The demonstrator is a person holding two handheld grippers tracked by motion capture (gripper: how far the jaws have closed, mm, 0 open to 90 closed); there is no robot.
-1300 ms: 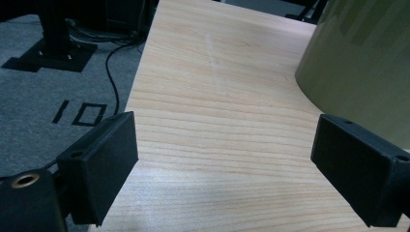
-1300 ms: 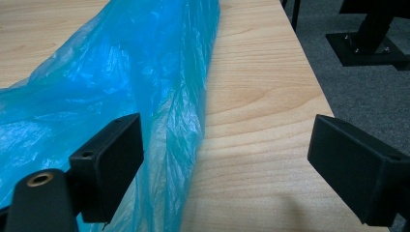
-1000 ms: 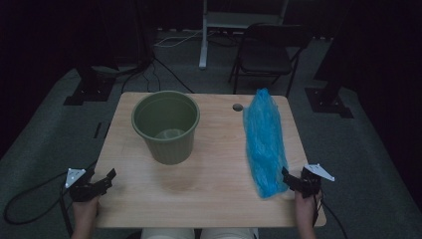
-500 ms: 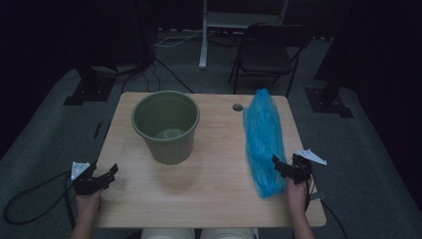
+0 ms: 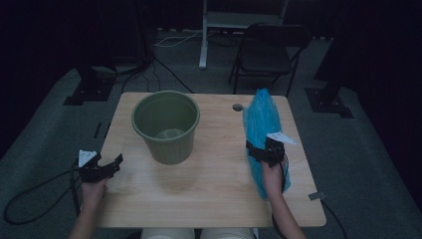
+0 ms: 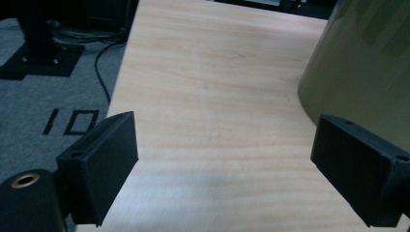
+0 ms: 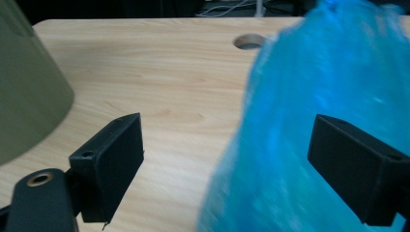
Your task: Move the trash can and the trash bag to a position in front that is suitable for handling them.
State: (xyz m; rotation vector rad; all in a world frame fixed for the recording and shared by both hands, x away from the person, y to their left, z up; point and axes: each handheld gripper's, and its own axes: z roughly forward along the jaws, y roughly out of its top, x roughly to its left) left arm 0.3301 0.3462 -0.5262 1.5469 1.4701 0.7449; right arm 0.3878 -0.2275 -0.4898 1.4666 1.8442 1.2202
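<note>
Light wooden bench (image 5: 199,199) with a round olive-green plastic bucket (image 5: 166,125) standing upright left of centre. A crumpled blue plastic bag (image 5: 261,119) lies in a long strip along the bench's right side, well apart from the bucket, near a small round cable hole (image 5: 238,107) in the benchtop.

Right tool (image 5: 262,151) sits over the middle of the blue bag, hand behind it. Right gripper view: jaws wide, bag (image 7: 309,140) bulks up between them and past the right jaw, blurred; cannot tell if either pad touches it, no squeeze visible.

Left tool (image 5: 110,165) is at the bench's left edge, low, pointing toward the bucket. Left gripper view: jaws wide with bare wood between them, bucket wall (image 6: 367,72) just beyond the right jaw, not touching.

Black cable (image 5: 30,191) trails from the left tool onto the grey carpet. Dark folding chair (image 5: 268,55) stands beyond the bench.
</note>
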